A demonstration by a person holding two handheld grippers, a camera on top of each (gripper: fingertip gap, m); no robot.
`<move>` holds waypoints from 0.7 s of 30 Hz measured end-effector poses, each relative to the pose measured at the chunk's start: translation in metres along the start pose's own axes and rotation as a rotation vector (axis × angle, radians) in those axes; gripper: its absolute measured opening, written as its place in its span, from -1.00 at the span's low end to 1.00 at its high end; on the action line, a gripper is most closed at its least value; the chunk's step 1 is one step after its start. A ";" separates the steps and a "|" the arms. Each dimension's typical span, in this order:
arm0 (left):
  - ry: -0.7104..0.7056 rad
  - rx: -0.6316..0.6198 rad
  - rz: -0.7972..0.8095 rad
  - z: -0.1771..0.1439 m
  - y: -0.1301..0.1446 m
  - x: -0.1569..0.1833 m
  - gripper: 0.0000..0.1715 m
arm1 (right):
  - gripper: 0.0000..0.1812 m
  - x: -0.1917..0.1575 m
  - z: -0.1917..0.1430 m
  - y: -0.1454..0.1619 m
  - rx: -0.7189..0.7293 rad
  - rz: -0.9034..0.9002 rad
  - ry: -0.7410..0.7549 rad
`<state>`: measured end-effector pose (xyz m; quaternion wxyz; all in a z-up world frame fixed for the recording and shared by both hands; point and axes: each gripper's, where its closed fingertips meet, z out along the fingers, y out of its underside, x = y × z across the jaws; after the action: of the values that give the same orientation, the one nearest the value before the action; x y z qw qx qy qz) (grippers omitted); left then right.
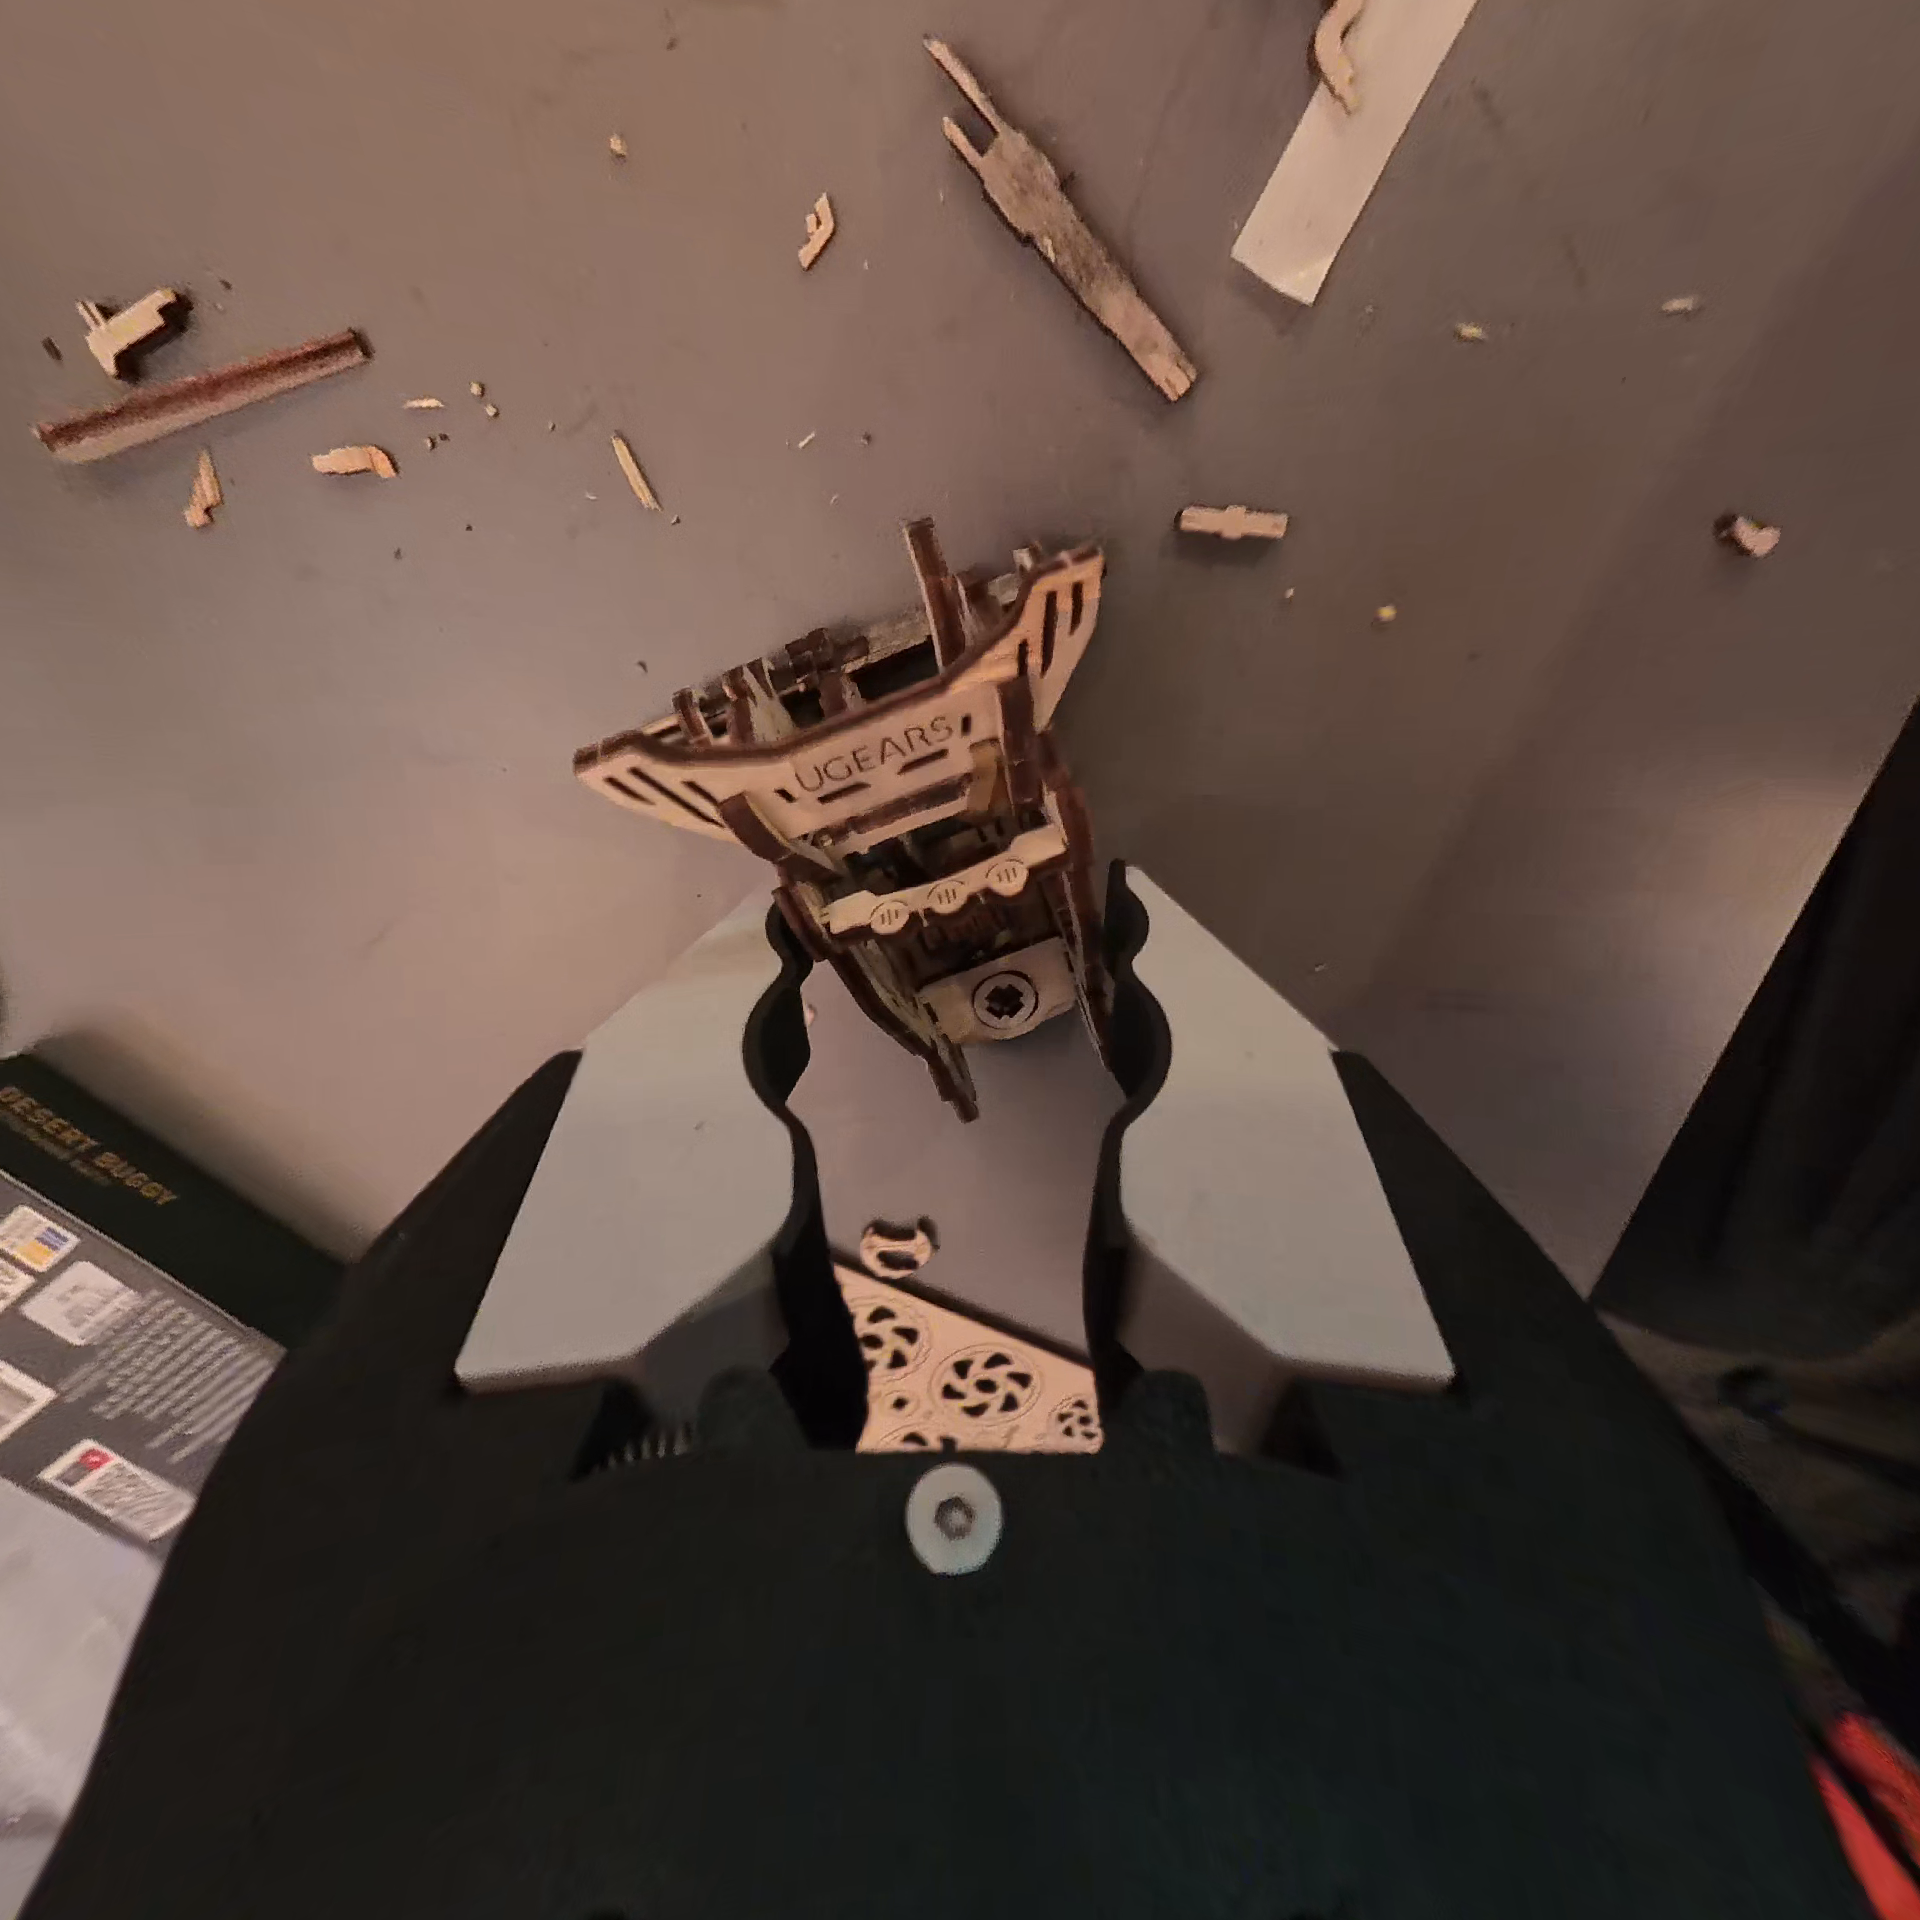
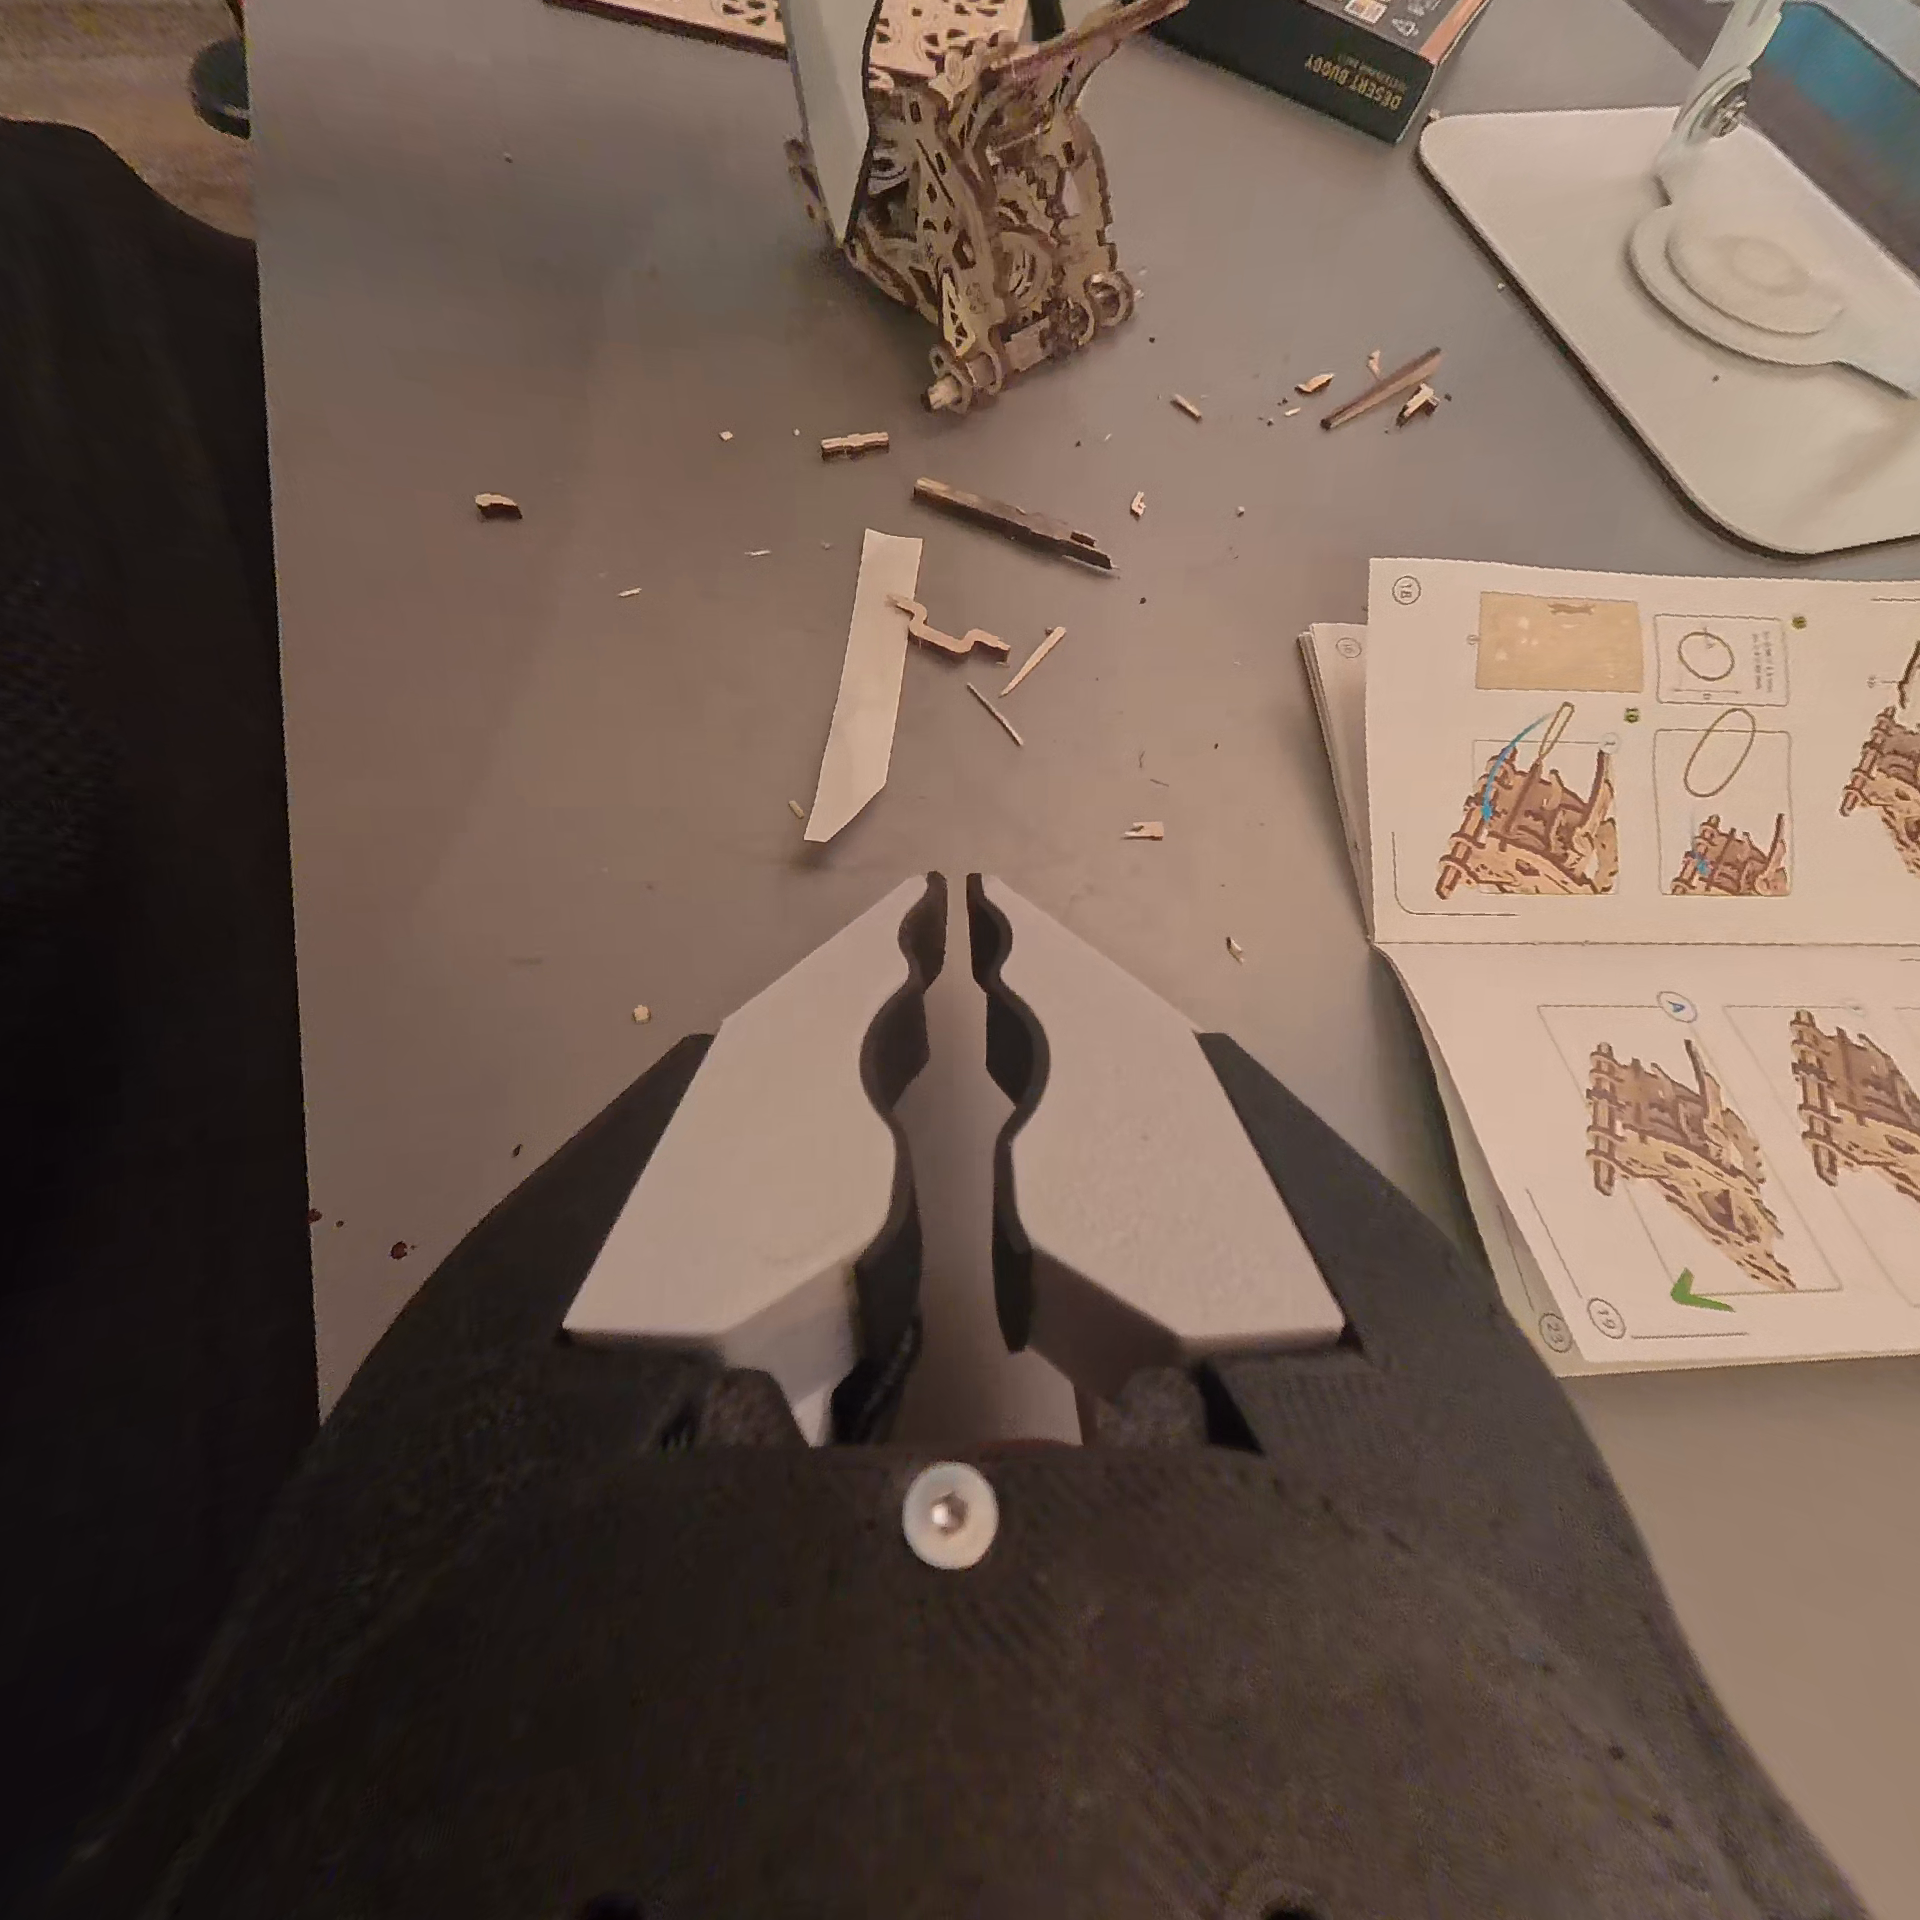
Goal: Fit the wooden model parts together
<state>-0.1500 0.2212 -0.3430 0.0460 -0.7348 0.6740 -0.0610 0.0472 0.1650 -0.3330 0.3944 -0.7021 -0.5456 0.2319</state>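
The left tool point(image 1: 951, 935) pinches the half-built wooden model point(image 1: 883, 790) at frame centre of the left wrist view, lifted over the grey counter point(image 1: 416, 675); a cut parts sheet point(image 1: 966, 1382) shows between its fingers. Only the right wrist view shows the open instruction booklet point(image 2: 1662, 935) at right, a white stand point(image 2: 1714, 312) at upper right, and the model point(image 2: 977, 208) at top centre. There the right tool point(image 2: 957, 888) is nearly pressed together, empty, short of a paper strip point(image 2: 868, 686) and a bent wooden piece point(image 2: 951, 634). Wood scraps point(image 1: 197, 400) litter the counter.
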 end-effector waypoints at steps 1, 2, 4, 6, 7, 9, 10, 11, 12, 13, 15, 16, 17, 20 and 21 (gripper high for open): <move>-0.010 -0.012 0.020 0.000 0.001 -0.002 -0.37 | -0.99 0.000 0.000 0.000 -0.002 -0.004 0.000; -0.013 -0.017 0.027 0.000 0.001 -0.003 -0.37 | -0.99 0.000 0.000 0.000 -0.002 -0.009 0.001; -0.012 -0.010 0.034 -0.002 0.000 -0.004 -0.36 | -1.00 0.000 0.000 0.000 -0.002 -0.011 0.004; -0.014 0.000 0.027 -0.004 0.000 -0.006 -0.30 | -1.00 -0.001 0.000 0.000 -0.002 -0.017 0.003; -0.019 -0.002 0.020 -0.005 0.001 -0.007 -0.26 | -1.00 -0.001 0.000 0.000 -0.002 -0.019 0.005; -0.034 0.007 0.005 -0.007 0.002 -0.007 -0.27 | -1.00 -0.001 0.000 0.000 -0.001 -0.024 0.011; -0.033 0.012 -0.016 -0.007 0.002 -0.006 -0.25 | -1.00 -0.001 0.000 0.000 0.000 -0.027 0.015; -0.025 0.013 -0.037 -0.006 0.003 -0.004 -0.22 | -1.00 -0.001 0.000 0.000 0.000 -0.031 0.019; -0.023 0.011 -0.056 -0.003 0.004 -0.002 -0.21 | -1.00 -0.001 0.000 0.000 -0.001 -0.035 0.023; -0.020 0.008 -0.073 -0.001 0.005 0.000 -0.19 | -1.00 -0.001 0.001 0.001 -0.002 -0.039 0.026; -0.021 0.011 -0.093 0.004 0.004 0.004 -0.24 | -1.00 -0.001 0.001 0.001 -0.004 -0.046 0.029; -0.037 0.011 -0.090 0.006 0.004 0.003 -0.33 | -1.00 -0.001 0.001 0.001 -0.004 -0.049 0.029; -0.041 0.011 -0.070 0.006 0.004 0.004 -0.42 | -1.00 -0.002 0.001 0.001 -0.004 -0.051 0.028; -0.078 0.008 -0.004 0.005 0.002 0.004 -0.43 | -1.00 -0.002 0.001 0.001 -0.004 -0.052 0.028; -0.098 0.010 0.023 0.004 0.001 0.003 -0.43 | -1.00 -0.002 0.001 0.001 -0.005 -0.053 0.029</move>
<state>-0.1497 0.2181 -0.3465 0.0833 -0.7287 0.6791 -0.0275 0.0467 0.1634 -0.3345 0.4066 -0.6918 -0.5587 0.2099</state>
